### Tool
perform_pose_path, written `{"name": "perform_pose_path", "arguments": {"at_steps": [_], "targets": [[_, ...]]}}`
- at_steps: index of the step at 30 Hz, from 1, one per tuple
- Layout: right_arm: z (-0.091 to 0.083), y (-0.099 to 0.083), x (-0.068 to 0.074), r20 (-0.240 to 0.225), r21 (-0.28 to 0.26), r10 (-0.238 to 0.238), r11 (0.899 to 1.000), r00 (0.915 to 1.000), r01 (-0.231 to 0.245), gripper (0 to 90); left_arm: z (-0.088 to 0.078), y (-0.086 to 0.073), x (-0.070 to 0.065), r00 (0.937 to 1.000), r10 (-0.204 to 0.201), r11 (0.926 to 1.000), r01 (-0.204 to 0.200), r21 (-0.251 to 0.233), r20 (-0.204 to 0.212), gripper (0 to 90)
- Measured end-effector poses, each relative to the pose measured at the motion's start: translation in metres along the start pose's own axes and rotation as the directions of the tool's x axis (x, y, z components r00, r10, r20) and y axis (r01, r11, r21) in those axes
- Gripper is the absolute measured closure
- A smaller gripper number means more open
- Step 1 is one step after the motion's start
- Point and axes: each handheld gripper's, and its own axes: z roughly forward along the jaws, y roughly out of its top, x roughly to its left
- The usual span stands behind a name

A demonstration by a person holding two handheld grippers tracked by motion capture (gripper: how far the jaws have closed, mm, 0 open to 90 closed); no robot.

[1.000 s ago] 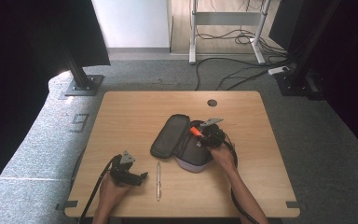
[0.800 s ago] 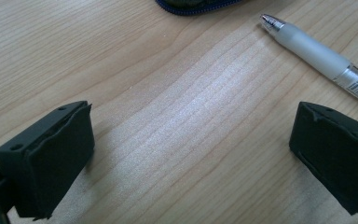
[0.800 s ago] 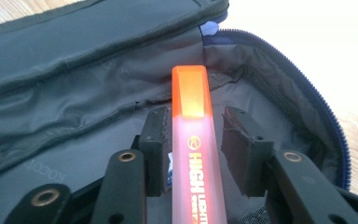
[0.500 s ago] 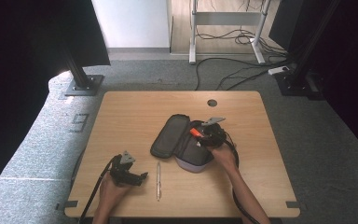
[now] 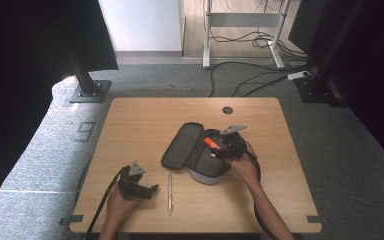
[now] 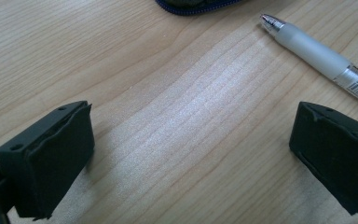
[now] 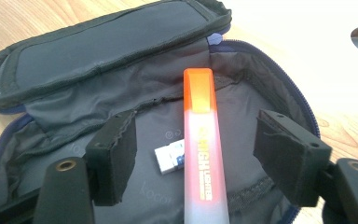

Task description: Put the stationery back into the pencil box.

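orange highlighter (image 7: 203, 154) lying in the open pencil case (image 7: 121, 56): white print along the barrel reads "high" in big letters, smaller "lighter" under it (glare washes out the lower end). case lining has faint repeated printing, too dim to read. small white eraser (image 7: 171, 160) has a blue mark, unreadable. pen (image 6: 326, 60) on the table carries a barcode sticker with tiny digits, not legible. grey floor mat (image 5: 85, 131) left of the table shows a large "9".
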Motion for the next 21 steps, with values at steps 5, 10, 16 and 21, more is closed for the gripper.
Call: {"name": "perform_pose_path", "arguments": {"at_steps": [5, 10, 16, 21], "targets": [[-0.006, -0.002, 0.001, -0.011, 0.0, -0.001, 1.0, 0.9999, 0.001, 23.6, 0.0, 0.0, 0.0, 1.0, 0.0, 1.0, 0.0, 0.0, 0.0, 0.0], [-0.012, -0.004, 0.001, -0.017, 0.002, 0.006, 1.0, 0.9998, -0.006, 17.7, 0.0, 0.0, 0.0, 1.0, 0.0, 1.0, 0.0, 0.0, 0.0, 0.0], [-0.021, -0.007, 0.002, -0.013, -0.002, 0.015, 1.0, 0.9998, -0.015, 9.3, 0.0, 0.0, 0.0, 1.0, -0.001, 1.0, 0.001, 0.0, 0.0, 0.0], [-0.028, -0.01, 0.003, -0.007, -0.012, 0.005, 1.0, 1.0, -0.005, 1.8, 0.0, 0.0, 0.0, 1.0, 0.0, 1.0, 0.0, 0.0, -0.001, 0.0]]}}
